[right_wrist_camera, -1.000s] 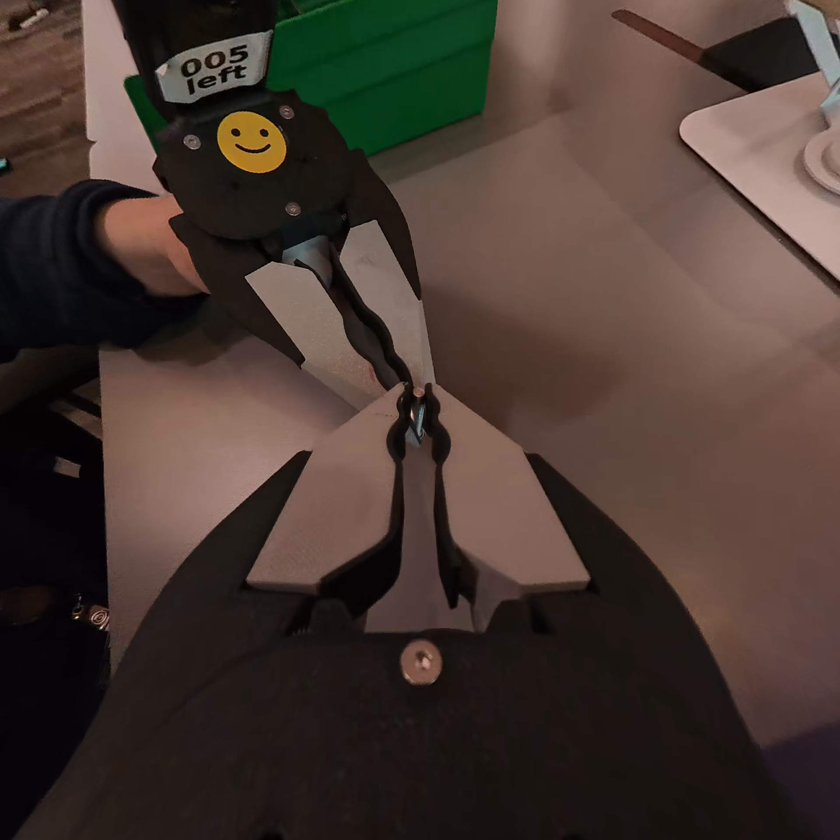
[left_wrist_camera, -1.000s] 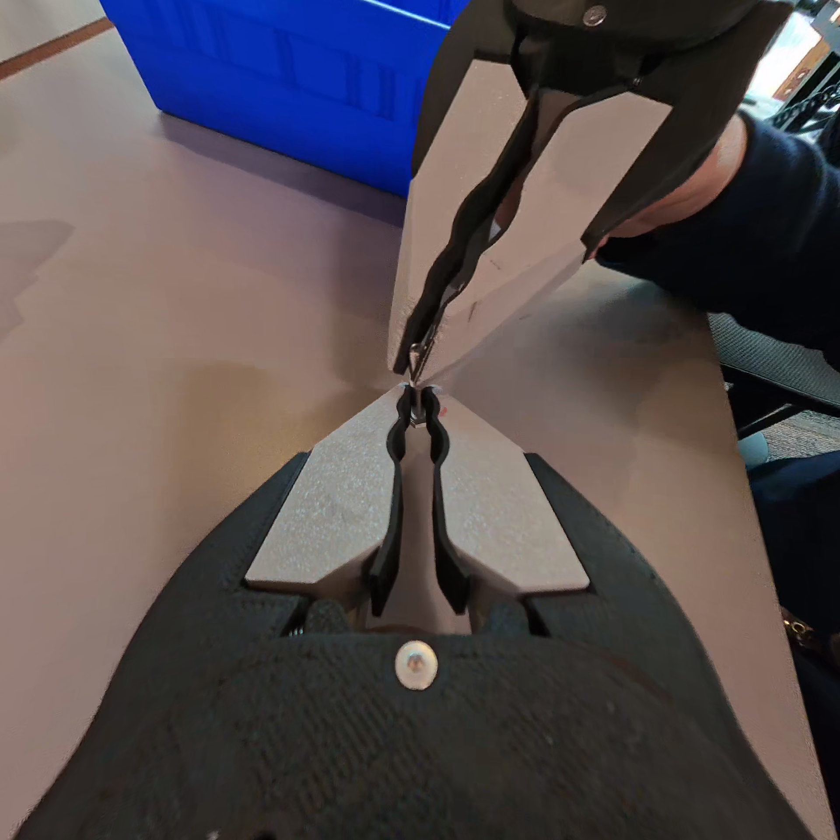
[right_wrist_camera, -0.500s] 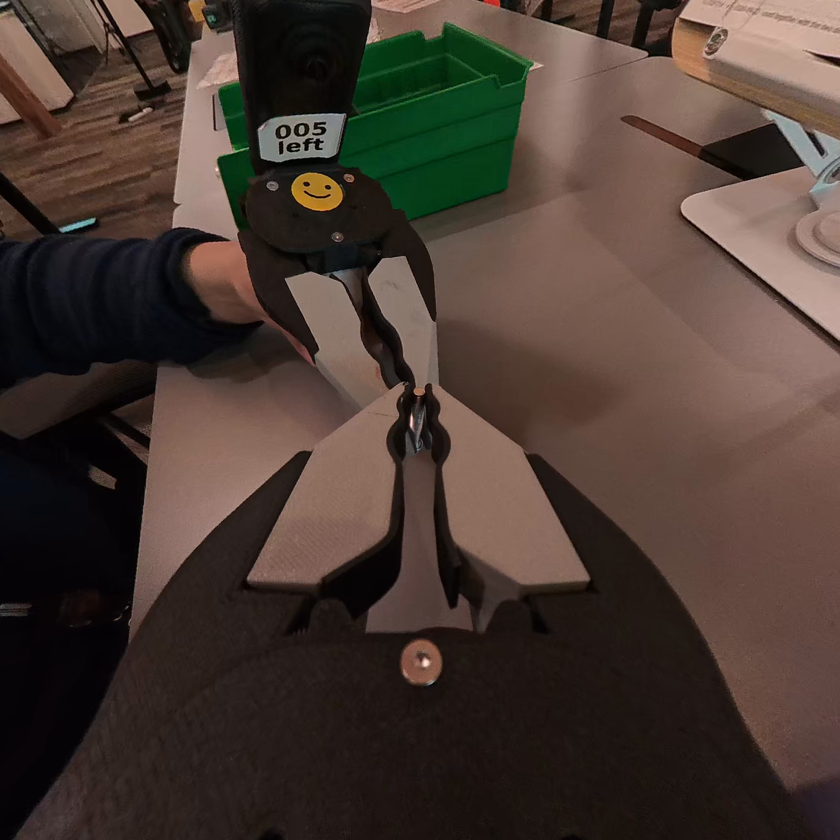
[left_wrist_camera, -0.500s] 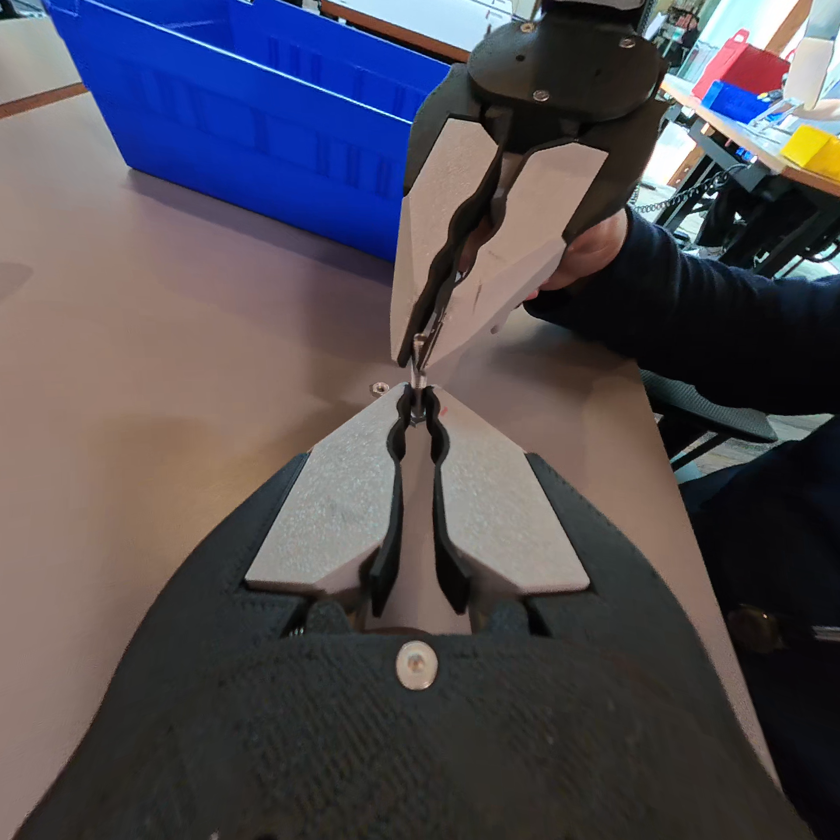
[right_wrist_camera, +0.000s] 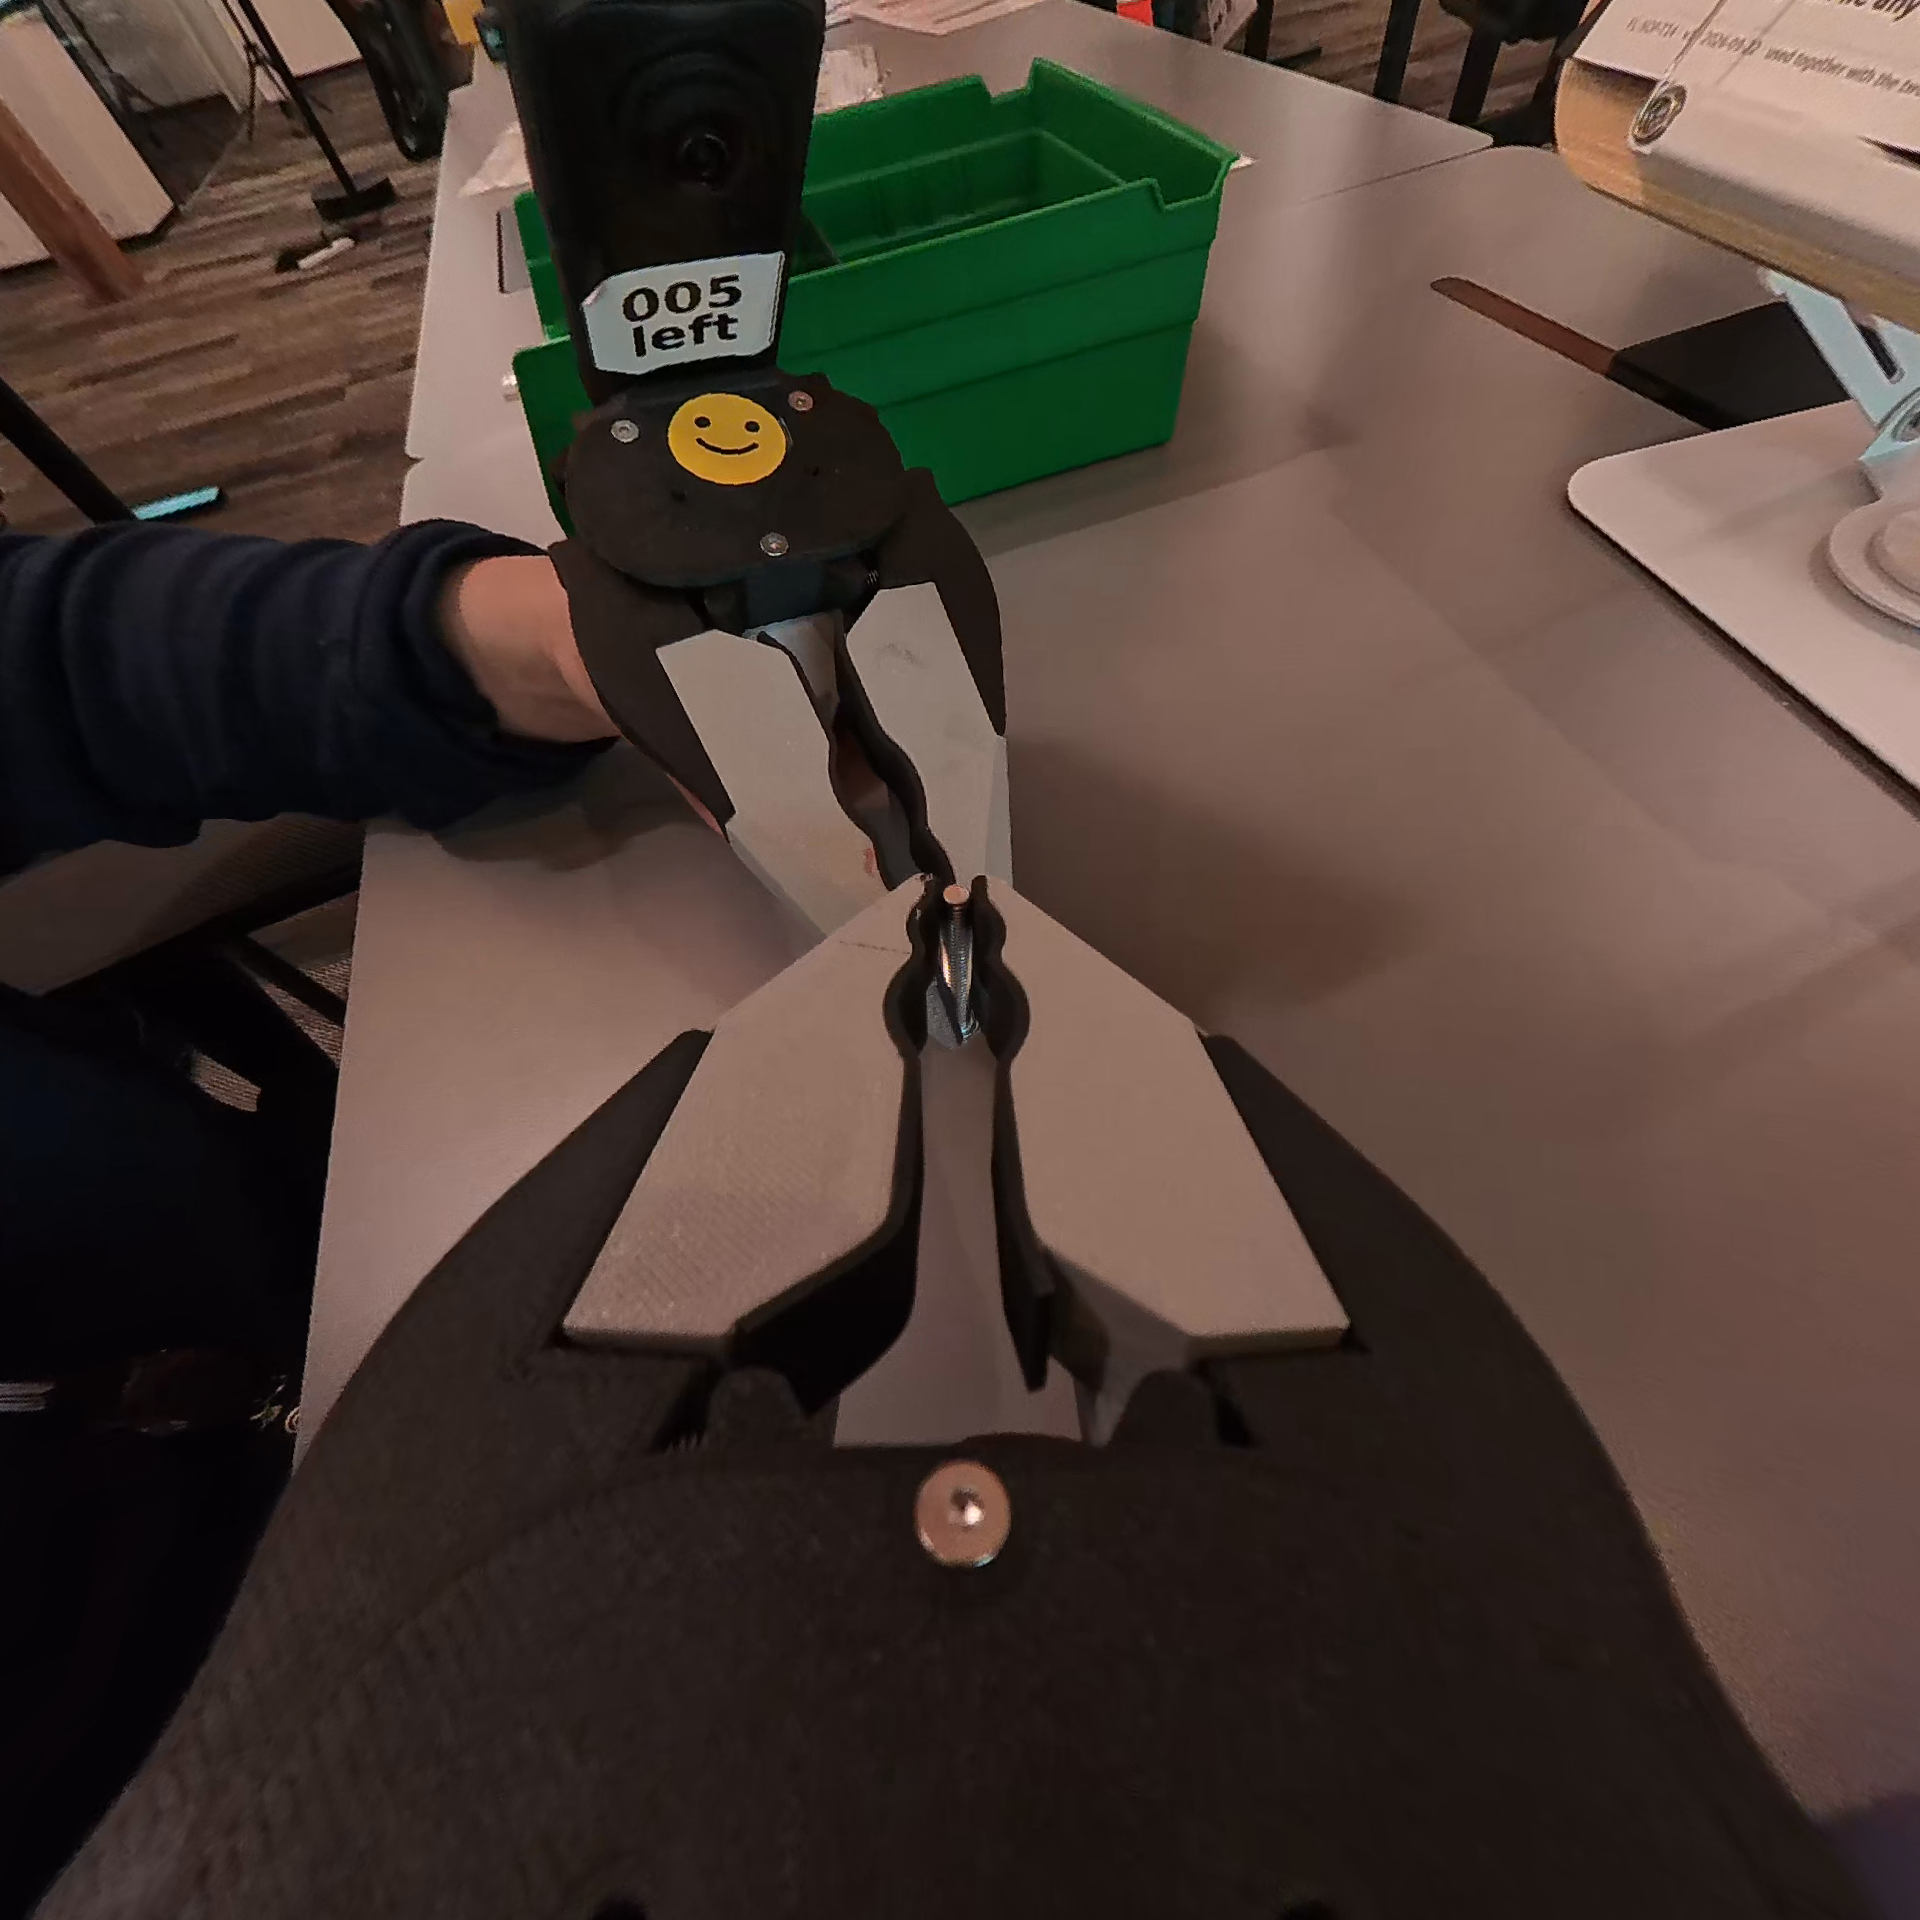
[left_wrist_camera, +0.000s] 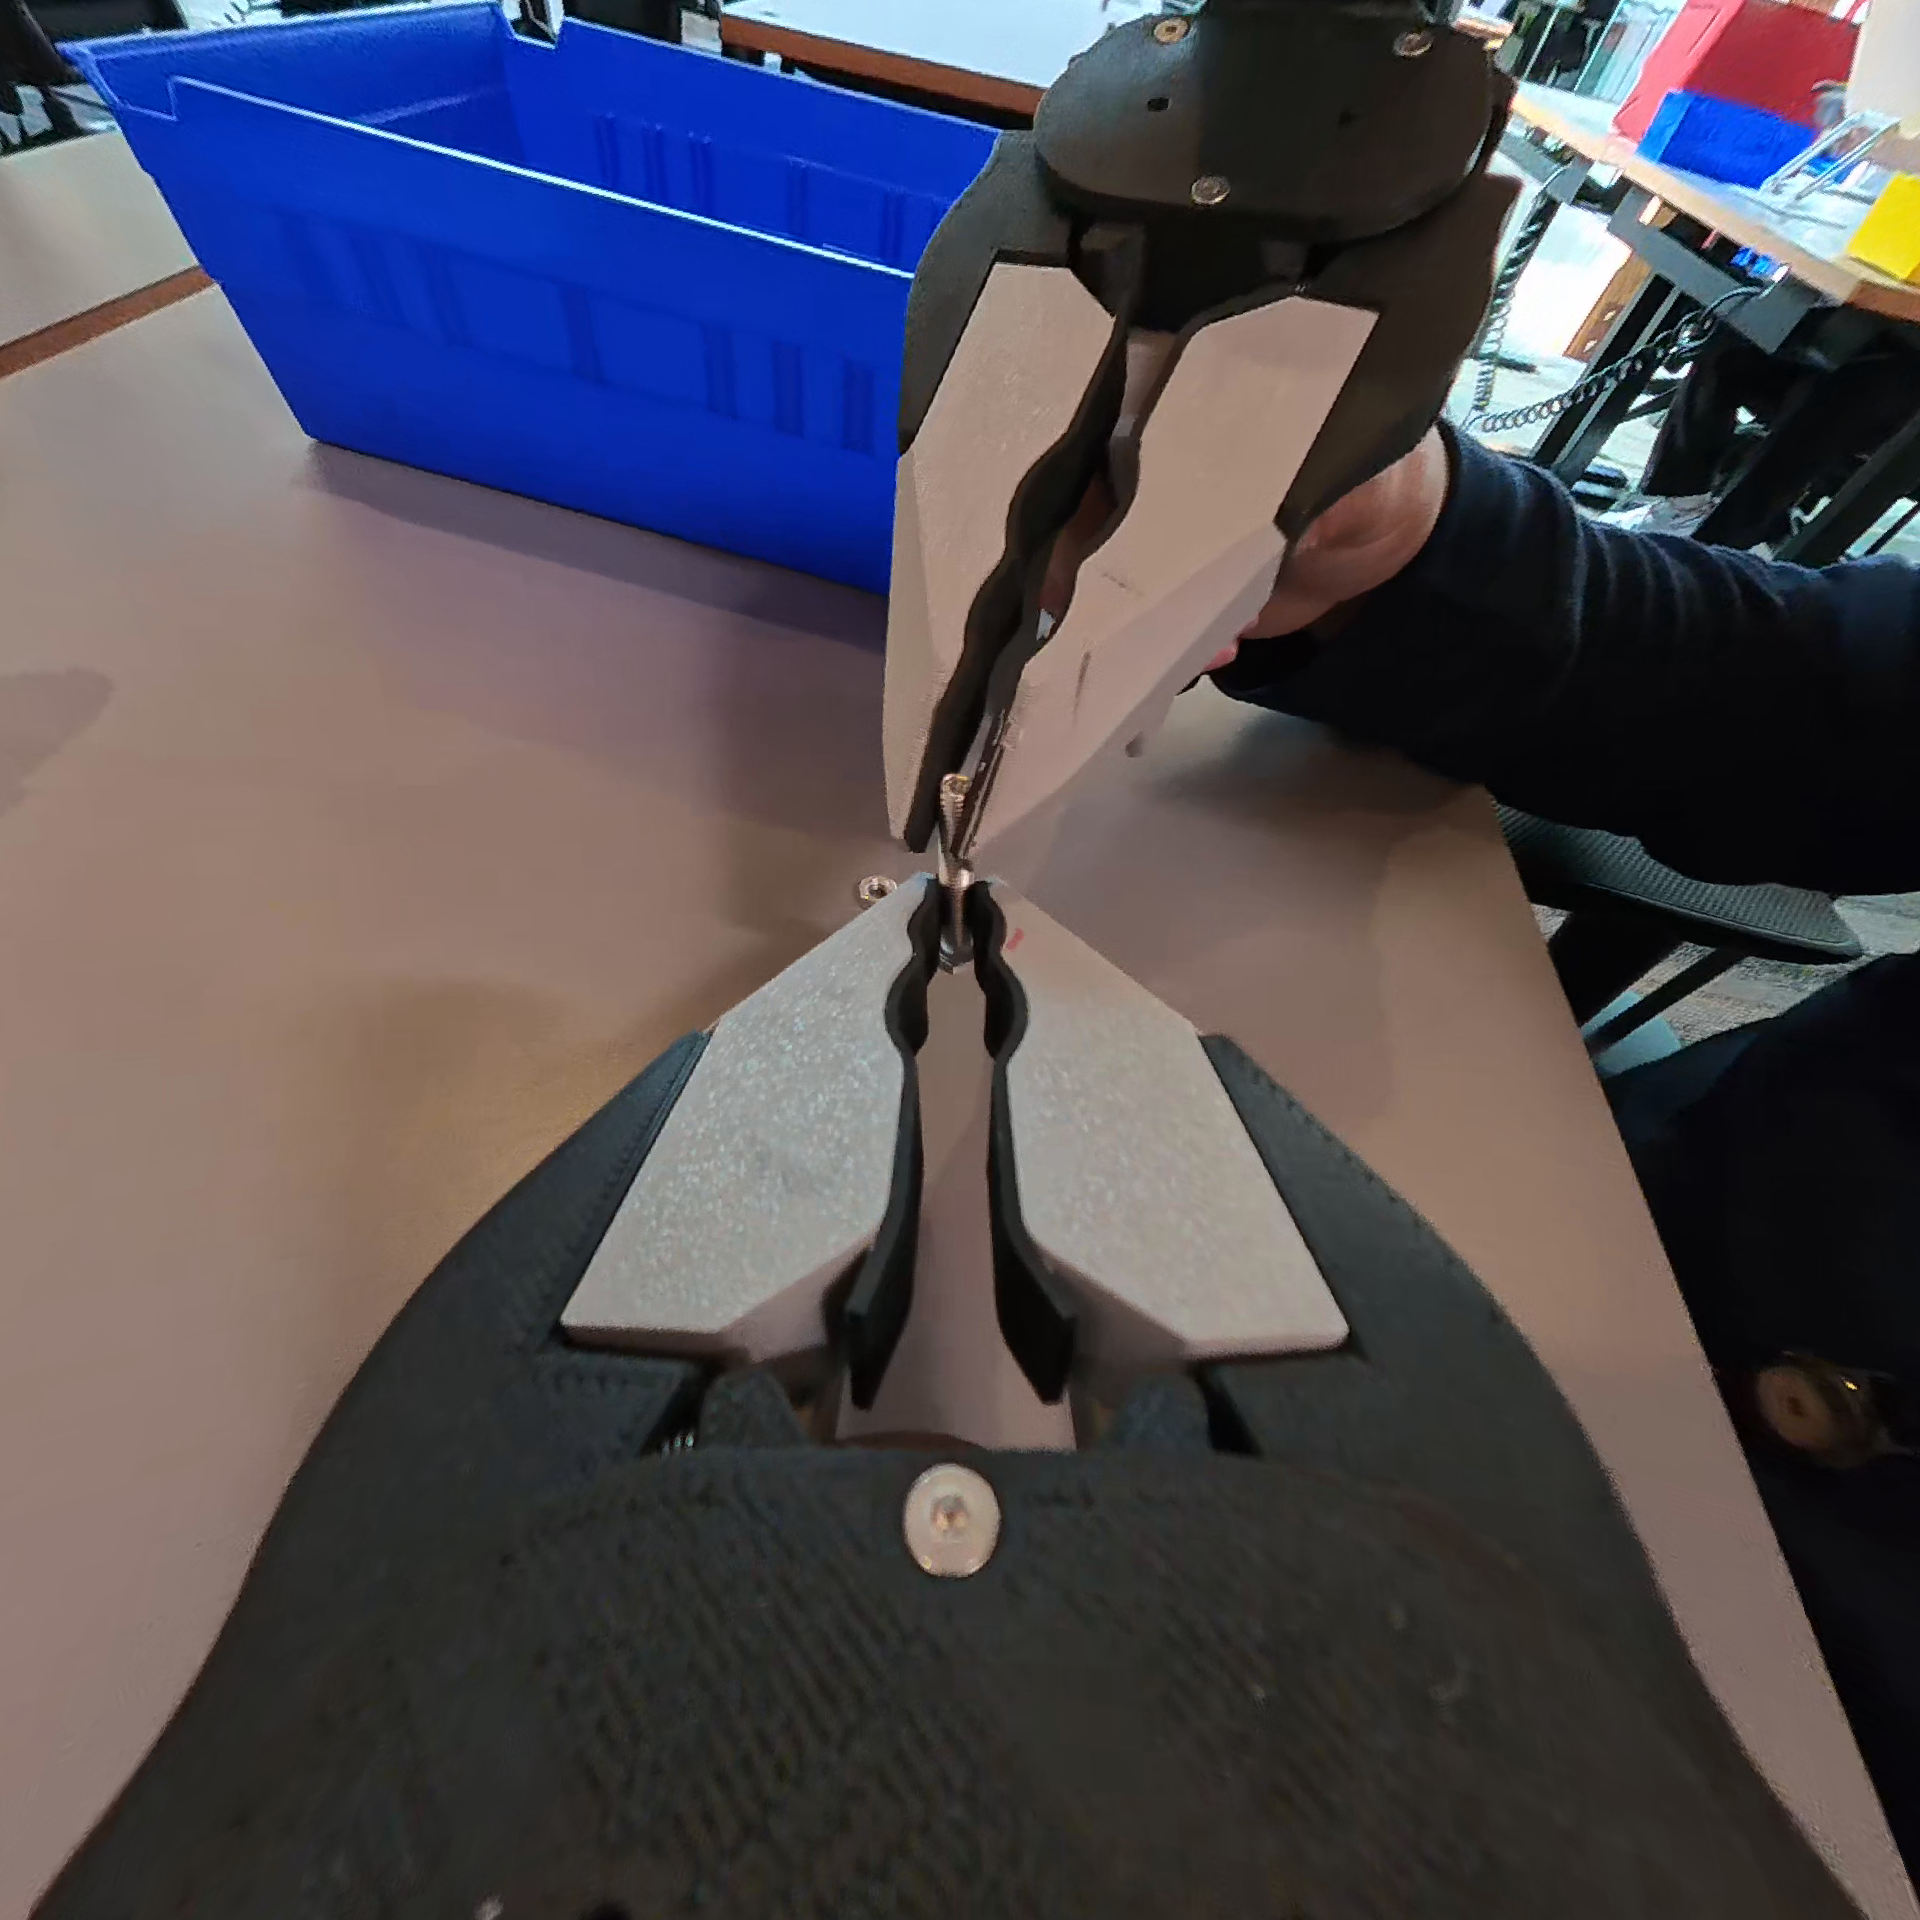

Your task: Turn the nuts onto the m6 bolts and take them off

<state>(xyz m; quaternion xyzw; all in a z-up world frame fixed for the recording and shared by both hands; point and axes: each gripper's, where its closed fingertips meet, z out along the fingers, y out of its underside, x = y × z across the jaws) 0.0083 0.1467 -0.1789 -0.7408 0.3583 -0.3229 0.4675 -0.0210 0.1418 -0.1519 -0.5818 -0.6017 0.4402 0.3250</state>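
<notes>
My right gripper (right_wrist_camera: 956, 935) is shut on a silver M6 bolt (right_wrist_camera: 958, 971), which lies along its fingers with the threaded end pointing forward. My left gripper (left_wrist_camera: 951, 920) is shut on a small silver nut (left_wrist_camera: 952, 940) at its tips. The two grippers meet tip to tip above the table, and the bolt's threaded end (left_wrist_camera: 948, 805) reaches into the left gripper's tips at the nut. The right gripper (left_wrist_camera: 951, 821) comes down from above in the left wrist view. The left gripper (right_wrist_camera: 935, 868) faces me in the right wrist view. A loose nut (left_wrist_camera: 876, 885) lies on the table just left of the tips.
A blue bin (left_wrist_camera: 520, 281) stands at the back in the left wrist view. A green bin (right_wrist_camera: 1018, 312) stands behind the left gripper. A white tray (right_wrist_camera: 1714, 582) lies at the right. The table edge (left_wrist_camera: 1558, 987) and a dark sleeve (left_wrist_camera: 1662, 644) are close by. My left and right fingertips are right by each other.
Both grippers have drawn back and tilted up while staying tip to tip, so more of the bins shows. The loose nut on the table has come into view.
</notes>
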